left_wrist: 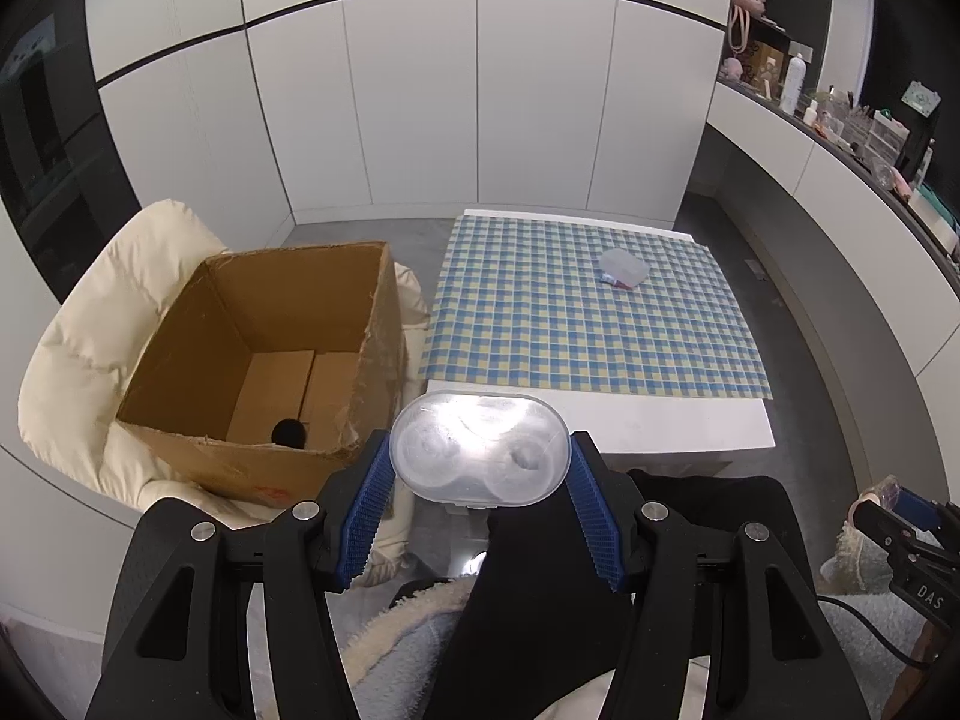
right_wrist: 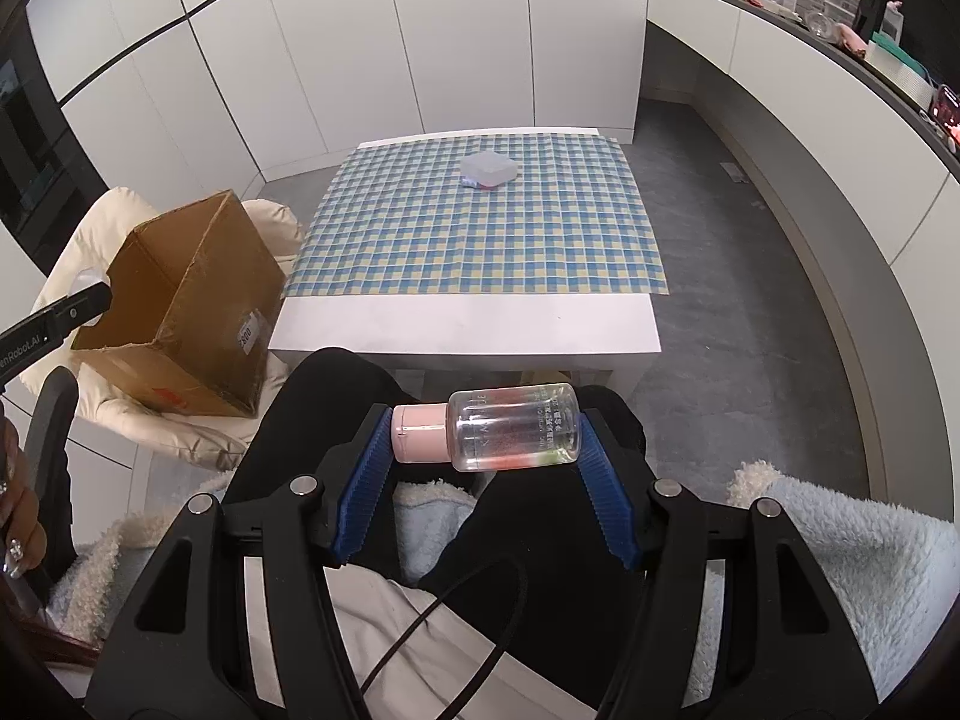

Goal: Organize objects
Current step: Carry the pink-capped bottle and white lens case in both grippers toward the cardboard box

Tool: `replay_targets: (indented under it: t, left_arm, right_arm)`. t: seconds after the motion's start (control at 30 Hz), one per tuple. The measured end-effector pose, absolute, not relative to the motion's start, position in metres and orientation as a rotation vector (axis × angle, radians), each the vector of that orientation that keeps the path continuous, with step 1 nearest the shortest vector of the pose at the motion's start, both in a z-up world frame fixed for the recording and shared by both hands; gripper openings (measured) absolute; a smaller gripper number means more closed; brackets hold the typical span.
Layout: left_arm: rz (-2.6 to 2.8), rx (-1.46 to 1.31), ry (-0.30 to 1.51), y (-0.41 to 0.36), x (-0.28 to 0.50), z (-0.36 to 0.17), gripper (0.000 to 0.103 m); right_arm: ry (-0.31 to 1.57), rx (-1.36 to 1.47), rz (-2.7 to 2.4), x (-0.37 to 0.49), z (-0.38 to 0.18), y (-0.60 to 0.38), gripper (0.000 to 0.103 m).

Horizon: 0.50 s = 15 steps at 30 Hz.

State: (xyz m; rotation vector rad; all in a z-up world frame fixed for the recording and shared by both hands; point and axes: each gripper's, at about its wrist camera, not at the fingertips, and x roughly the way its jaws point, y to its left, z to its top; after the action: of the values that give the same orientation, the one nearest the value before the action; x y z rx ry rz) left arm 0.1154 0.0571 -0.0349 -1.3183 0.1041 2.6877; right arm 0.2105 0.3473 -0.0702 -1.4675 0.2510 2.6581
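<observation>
My left claw [left_wrist: 479,468] is closed on a clear oval case [left_wrist: 478,449], pads on its rounded ends; my right claw [right_wrist: 485,441] pinches a small clear bottle [right_wrist: 513,427] lengthwise, pink cap against one pad. Both look light, hard and slick, so end grips may slip. The open cardboard box [left_wrist: 264,354] sits to the left, a small lidded container [right_wrist: 487,171] on the checked tabletop [right_wrist: 480,240].

White cabinet panels [left_wrist: 420,108] are lining the back wall. A cream padded jacket [left_wrist: 78,348] is draping over a chair. A checked blue-and-yellow cloth [right_wrist: 480,240] is covering most of the tabletop [right_wrist: 468,324]. Clutter is crowding a long shelf [left_wrist: 852,132] at right. Grey floor [right_wrist: 750,276] is showing beside it.
</observation>
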Motion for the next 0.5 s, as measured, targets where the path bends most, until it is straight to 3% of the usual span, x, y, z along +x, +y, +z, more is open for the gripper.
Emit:
replay_targets:
  t: [0.5]
  left_arm:
    - [2.802, -1.411, -0.027, -0.002, 0.127, -0.046, 0.059]
  right_arm:
    - [0.147, -1.534, 2.771, 0.178, -0.073, 0.302, 0.064]
